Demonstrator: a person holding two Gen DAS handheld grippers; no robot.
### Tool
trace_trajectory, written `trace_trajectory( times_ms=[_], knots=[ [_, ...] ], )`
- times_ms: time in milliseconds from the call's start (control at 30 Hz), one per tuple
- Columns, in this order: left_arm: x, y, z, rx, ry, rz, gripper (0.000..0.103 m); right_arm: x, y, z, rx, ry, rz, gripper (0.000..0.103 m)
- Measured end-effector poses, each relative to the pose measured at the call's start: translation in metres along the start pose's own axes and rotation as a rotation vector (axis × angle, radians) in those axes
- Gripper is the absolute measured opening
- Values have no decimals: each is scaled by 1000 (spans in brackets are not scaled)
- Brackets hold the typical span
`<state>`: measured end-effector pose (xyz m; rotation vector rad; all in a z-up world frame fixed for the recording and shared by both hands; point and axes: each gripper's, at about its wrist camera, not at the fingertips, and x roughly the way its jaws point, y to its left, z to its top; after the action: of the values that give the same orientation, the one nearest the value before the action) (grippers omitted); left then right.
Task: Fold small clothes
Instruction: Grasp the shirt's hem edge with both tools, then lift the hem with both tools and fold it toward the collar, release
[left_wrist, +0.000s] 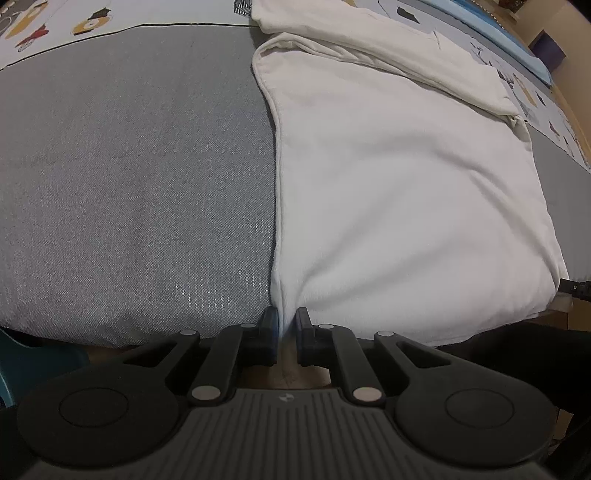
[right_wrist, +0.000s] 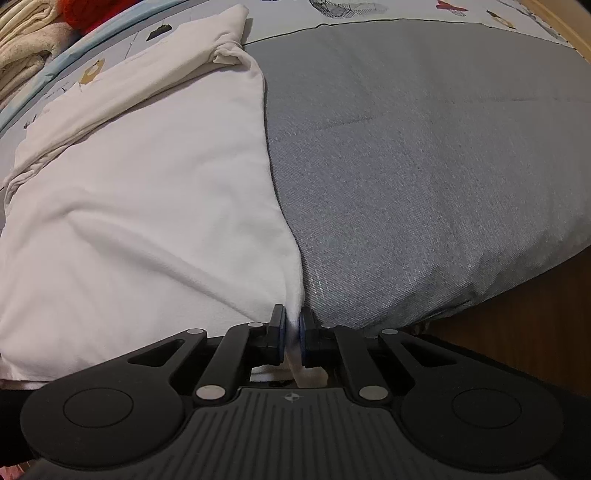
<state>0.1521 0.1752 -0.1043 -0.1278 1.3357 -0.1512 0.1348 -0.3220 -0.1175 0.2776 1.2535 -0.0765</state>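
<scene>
Grey padded cover (left_wrist: 129, 192) fills the surface. At bottom centre of each wrist view, the left hand-held gripper (left_wrist: 285, 325) and the right hand-held gripper (right_wrist: 293, 325) each pinch a near corner of the white garment (left_wrist: 406, 192), which lies flat, a folded sleeve (right_wrist: 129, 74) toward the top.

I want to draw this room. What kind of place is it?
Probably a bedroom at home: a white cotton garment lies on a grey woven cushioned pad over a cartoon-printed sheet, with a stack of folded cream towels nearby.
</scene>
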Motion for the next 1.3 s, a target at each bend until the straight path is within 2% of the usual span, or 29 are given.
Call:
trace_trajectory(
  times_ms=[467,600,800,900,1033,1167,1300],
  knots=[
    [1,-3,1,14,1,5,8,-1,0,-1,-3,-4,2,6],
    [-6,-10,-1,57,-36,6,5,-8,0,0,0,-40,11,5],
    [-42,-19,-8,107,-158,-25,4,-40,4,8,-2,-186,65,4],
    [-76,-20,-19,94,-231,-77,4,-64,9,10,-26,-260,108,4],
    [-124,-19,-39,68,-332,-144,4,-116,10,11,-41,-379,209,4],
    [-176,-5,-70,-18,-428,-237,4,-179,1,-10,-58,-541,317,3],
    [-201,11,-92,-145,-477,-342,4,-222,-18,-33,-22,-620,431,3]
  ],
)
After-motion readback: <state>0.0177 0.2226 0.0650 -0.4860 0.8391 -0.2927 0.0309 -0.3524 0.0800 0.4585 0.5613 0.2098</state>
